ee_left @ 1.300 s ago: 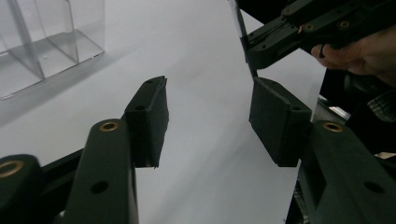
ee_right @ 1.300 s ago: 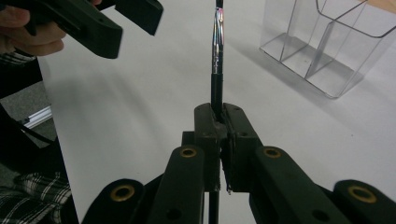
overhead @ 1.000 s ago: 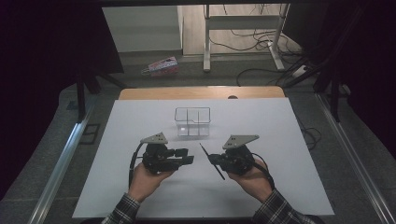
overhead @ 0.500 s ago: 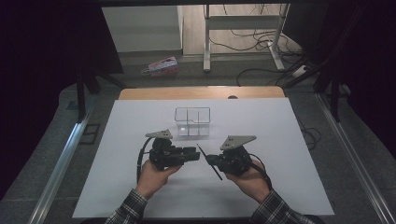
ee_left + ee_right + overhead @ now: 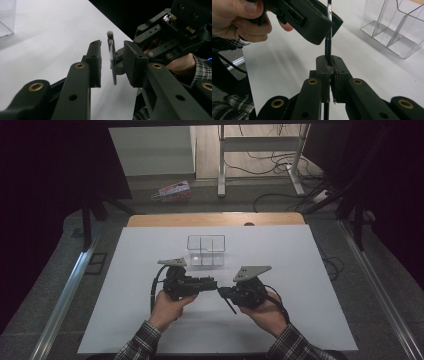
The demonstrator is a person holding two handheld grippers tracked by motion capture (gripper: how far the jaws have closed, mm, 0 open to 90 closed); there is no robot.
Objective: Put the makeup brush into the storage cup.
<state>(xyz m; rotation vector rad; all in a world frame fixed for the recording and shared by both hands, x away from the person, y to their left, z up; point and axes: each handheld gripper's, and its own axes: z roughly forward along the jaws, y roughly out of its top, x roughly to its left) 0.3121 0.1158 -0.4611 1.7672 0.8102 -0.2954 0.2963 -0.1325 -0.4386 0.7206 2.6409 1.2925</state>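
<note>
White table (image 5: 310, 285), broad and mostly bare. Clear divided organizer (image 5: 206, 250) near centre, empty, just beyond both hands. Left gripper (image 5: 214, 283) and right gripper (image 5: 223, 292) tip to tip in front of it. Right gripper (image 5: 329, 65) clenched on the black handle of a slim makeup brush (image 5: 111, 56). Handle end poking down toward the table in the high view (image 5: 230, 306), bristle tip past the jaws on the far side. Left gripper (image 5: 112, 62) straddling the brush shaft, jaws just closing in, pads either side, gaps visible, not yet pressing. Long axis running across the left jaws' gap, square to their closing line. Likely a hand-over: left gripper nearer the bristle end, needing only to close.
</note>
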